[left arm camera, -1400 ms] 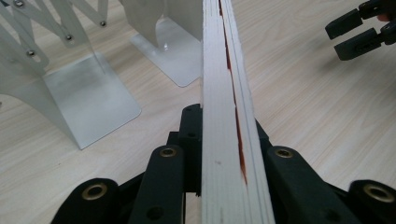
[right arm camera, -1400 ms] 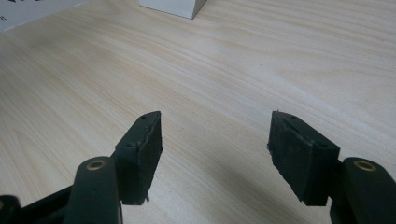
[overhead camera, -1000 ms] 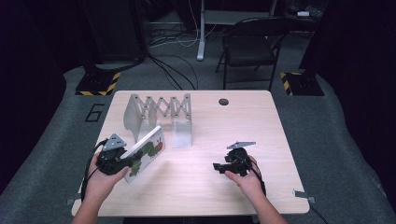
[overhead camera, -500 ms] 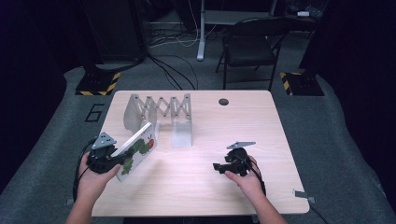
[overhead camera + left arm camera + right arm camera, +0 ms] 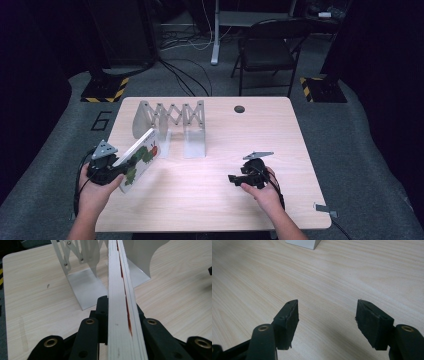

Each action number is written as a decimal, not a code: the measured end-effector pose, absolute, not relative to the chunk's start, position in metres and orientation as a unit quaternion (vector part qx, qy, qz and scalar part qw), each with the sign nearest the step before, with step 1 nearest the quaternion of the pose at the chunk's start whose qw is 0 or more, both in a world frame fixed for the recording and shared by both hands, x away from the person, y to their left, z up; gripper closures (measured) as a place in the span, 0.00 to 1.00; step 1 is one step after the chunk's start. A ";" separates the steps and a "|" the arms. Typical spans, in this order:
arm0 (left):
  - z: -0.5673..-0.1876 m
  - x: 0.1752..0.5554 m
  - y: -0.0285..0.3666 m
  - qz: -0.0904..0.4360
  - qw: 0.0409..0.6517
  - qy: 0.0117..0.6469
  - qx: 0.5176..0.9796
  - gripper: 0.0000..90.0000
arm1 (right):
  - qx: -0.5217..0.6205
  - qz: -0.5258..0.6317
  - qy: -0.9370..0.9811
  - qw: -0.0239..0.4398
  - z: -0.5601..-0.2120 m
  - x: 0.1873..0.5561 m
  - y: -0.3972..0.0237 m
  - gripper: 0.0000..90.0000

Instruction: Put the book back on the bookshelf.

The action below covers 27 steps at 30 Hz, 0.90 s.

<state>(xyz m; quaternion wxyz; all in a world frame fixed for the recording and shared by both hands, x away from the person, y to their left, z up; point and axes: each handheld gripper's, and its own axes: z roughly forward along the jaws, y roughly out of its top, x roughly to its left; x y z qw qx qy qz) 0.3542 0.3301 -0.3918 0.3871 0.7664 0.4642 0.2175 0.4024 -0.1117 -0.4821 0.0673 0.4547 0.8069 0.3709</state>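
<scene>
A white picture book (image 5: pixel 139 159) with a green and red caterpillar on its cover is held tilted above the table's left front. My left gripper (image 5: pixel 106 169) is shut on its lower edge. In the left gripper view the book's page edges (image 5: pixel 122 302) run up between the two black jaws. Just beyond the book stands a silver expanding book rack (image 5: pixel 171 124), whose plates (image 5: pixel 85 287) have open slots between them. My right gripper (image 5: pixel 239 178) rests low over the table at the right front, open, with bare wood between its fingers (image 5: pixel 289 315).
The wooden table (image 5: pixel 270 140) has a round grommet hole (image 5: pixel 239 108) at its back edge. A folding chair (image 5: pixel 270 45) stands behind the table. Cables and yellow-black floor markers (image 5: pixel 104 90) lie on the grey floor.
My left gripper has drawn the book leftward and slightly toward the front edge, away from the rack. The right gripper has stayed where it was.
</scene>
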 end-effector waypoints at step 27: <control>-0.413 0.379 0.320 0.240 0.359 0.490 0.757 0.84 | 0.458 0.372 0.804 0.069 -0.482 0.402 -0.114 0.39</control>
